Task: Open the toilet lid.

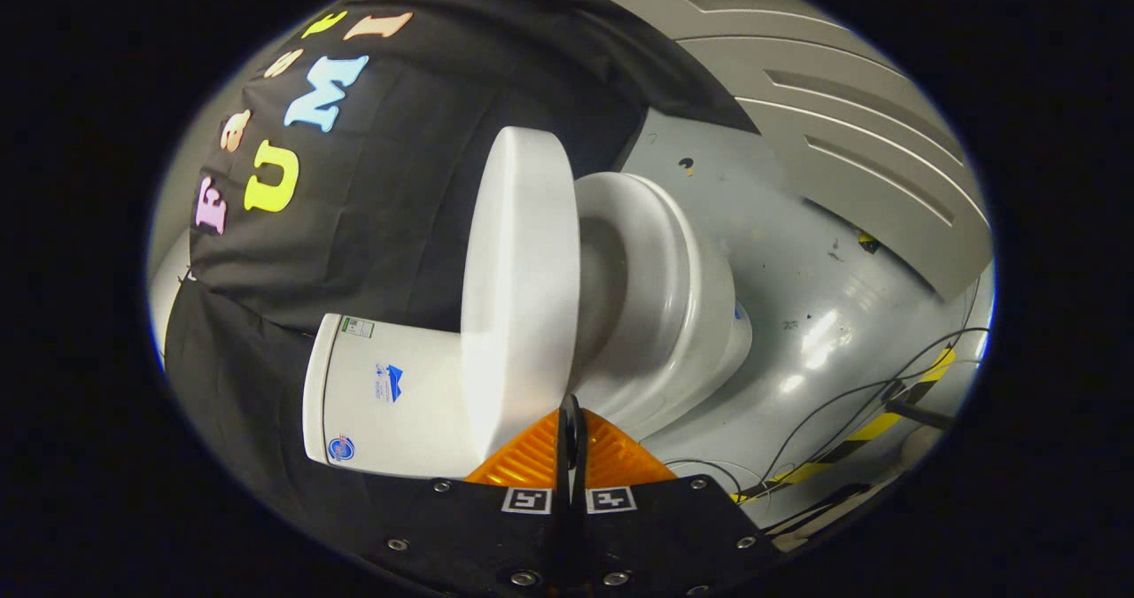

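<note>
The gripper (571,416) is rolled well over onto its side, so the whole scene ahead of it appears tipped. Its two fingers (532,461) lie pressed close together, with just a thin dark slit between them that narrows to a point at the tips. Nothing can be seen held between the fingers. The ribbed pads face each other across that slit, and a square marker sits on the flat base of each finger.

Gripper (571,414) fingers sitting closed together, tips touching edge of toilet lid (518,288); lid standing raised off seat (660,306), tank (390,394) behind.
</note>
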Demonstrator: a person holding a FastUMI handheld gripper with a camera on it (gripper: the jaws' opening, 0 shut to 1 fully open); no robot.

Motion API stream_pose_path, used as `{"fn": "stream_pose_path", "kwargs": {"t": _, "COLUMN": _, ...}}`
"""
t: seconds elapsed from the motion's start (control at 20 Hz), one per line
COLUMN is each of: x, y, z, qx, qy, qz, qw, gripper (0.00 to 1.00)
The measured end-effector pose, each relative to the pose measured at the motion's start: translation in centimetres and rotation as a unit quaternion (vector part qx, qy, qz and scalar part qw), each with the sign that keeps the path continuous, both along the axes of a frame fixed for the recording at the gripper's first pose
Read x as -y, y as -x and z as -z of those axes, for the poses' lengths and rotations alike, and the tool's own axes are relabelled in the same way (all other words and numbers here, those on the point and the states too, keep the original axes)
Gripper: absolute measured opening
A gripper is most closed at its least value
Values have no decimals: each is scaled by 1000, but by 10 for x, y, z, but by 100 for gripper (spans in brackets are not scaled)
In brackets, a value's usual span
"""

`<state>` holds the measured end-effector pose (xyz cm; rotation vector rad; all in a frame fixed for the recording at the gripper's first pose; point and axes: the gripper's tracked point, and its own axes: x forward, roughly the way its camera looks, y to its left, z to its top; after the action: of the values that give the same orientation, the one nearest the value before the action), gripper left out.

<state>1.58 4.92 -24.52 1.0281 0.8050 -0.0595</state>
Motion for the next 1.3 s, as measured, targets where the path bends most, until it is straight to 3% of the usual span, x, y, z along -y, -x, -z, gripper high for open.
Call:
{"fn": "stream_pose_path", "kwargs": {"t": 0.4, "x": -12, "y": -5, "z": -34, "qx": 26, "qy": 63, "qz": -8, "qw": 998, "gripper": 0}}
{"fn": "stream_pose_path", "kwargs": {"t": 0.9, "x": -34, "y": -12, "z": -79, "qx": 75, "qy": 167, "qz": -33, "qw": 983, "gripper": 0}}
{"fn": "stream_pose_path", "kwargs": {"t": 1.3, "x": -46, "y": -16, "z": -97, "qx": 96, "qy": 195, "qz": -37, "qw": 975, "gripper": 0}}
